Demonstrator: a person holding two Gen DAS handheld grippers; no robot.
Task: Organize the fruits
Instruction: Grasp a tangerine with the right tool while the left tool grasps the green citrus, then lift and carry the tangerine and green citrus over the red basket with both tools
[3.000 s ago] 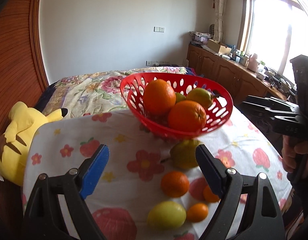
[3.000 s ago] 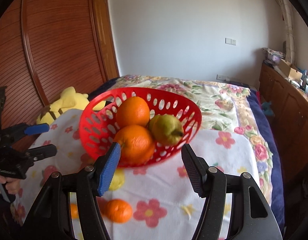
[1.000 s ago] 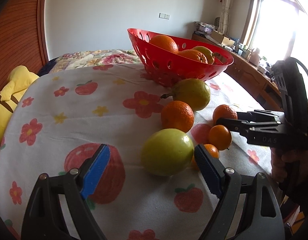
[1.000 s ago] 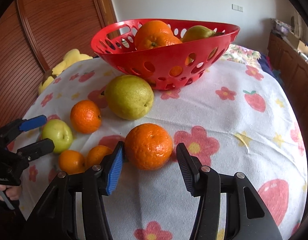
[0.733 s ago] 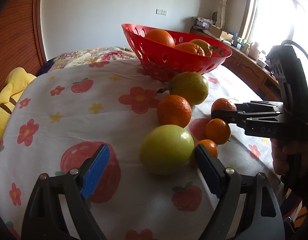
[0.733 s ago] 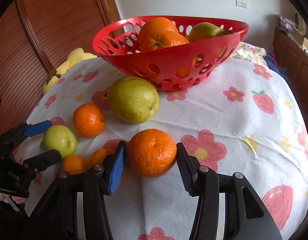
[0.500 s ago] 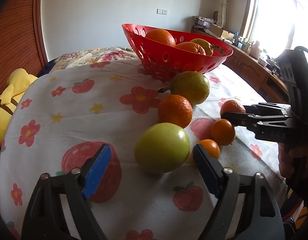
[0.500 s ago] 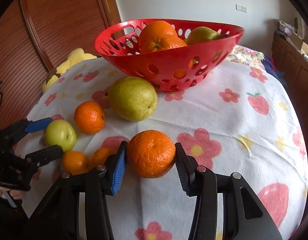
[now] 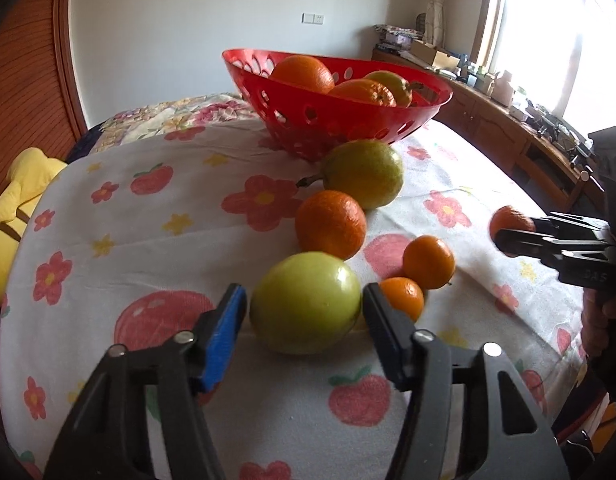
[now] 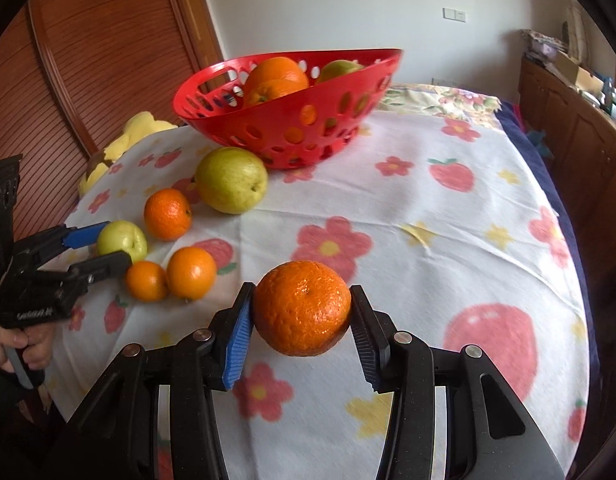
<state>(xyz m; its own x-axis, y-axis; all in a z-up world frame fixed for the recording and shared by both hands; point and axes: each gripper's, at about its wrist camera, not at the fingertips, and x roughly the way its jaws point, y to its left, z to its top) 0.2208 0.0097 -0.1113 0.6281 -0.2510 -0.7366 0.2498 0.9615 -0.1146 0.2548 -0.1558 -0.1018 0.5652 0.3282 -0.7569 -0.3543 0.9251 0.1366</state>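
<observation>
Right now, from my left gripper (image 9: 304, 312), I see its jaws closing around a smooth, glossy green apple (image 9: 306, 307) that sits on the flowered tablecloth (image 9: 156, 216). The blue pad on one side stands just off the skin and the black pad on the other is at the apple's edge; I cannot tell whether either presses yet. Just beside the apple on its right lie two small mandarins (image 9: 404, 298), touching each other. Behind the apple rests a medium orange (image 9: 331, 224), and behind that a yellow-green pear (image 9: 364, 173) on its side, stem pointing left, close to the foot of the red basket (image 9: 332, 120). That basket has oval holes in its wall and holds two large oranges and another pear. At the far left edge a yellow plush toy (image 9: 16, 200) sits beside the table.

Moving to my right gripper (image 10: 302, 322), it is pinching a dimpled, bright mandarin (image 10: 303, 307) between its blue pad and black pad, both pressed against the peel. The fruit looks lifted off the cloth, out in the open part of the table, well apart from the row of fruit at the left and from the basket at the back. In that same view the left gripper shows at the left edge, held by a hand (image 10: 18, 344), its fingers straddling the apple.
</observation>
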